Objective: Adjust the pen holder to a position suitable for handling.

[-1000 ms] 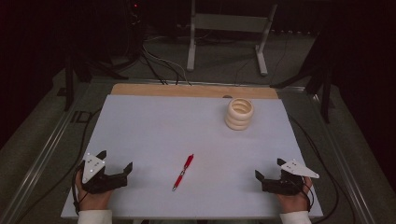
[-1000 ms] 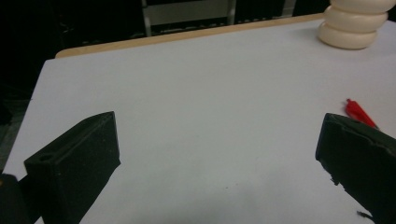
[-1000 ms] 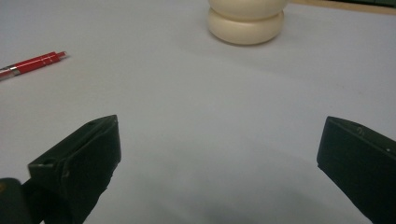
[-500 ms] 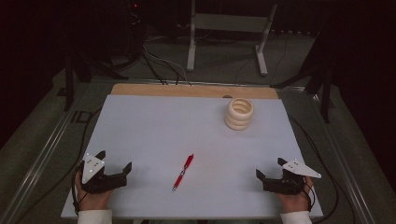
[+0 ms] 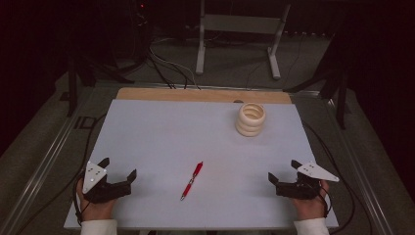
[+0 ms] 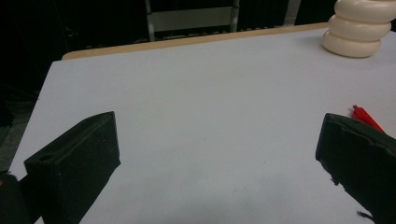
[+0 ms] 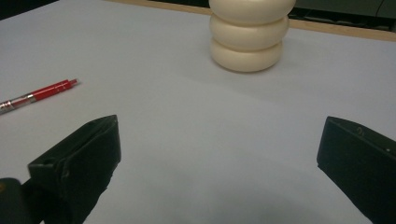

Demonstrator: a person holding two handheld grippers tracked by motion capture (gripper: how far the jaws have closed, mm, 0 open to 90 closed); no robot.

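A red pen (image 5: 192,179) lies near the middle front of the white table (image 5: 176,137), its red end also at the right in the left gripper view (image 6: 366,118) and at the left in the right gripper view (image 7: 39,94). A cream holder shaped like three stacked rings (image 5: 251,119) stands at the back right (image 6: 359,28) (image 7: 247,35). My left gripper (image 5: 118,171) rests open at the front left corner, jaws wide apart and empty (image 6: 217,154). At the front right my right gripper (image 5: 285,172) is open too, nothing between its jaws (image 7: 217,154).
A wooden strip (image 5: 200,95) runs along the table's far edge. Beyond it stand a metal stand (image 5: 240,34) and cables on a dark floor. Metal rails flank the table left and right.
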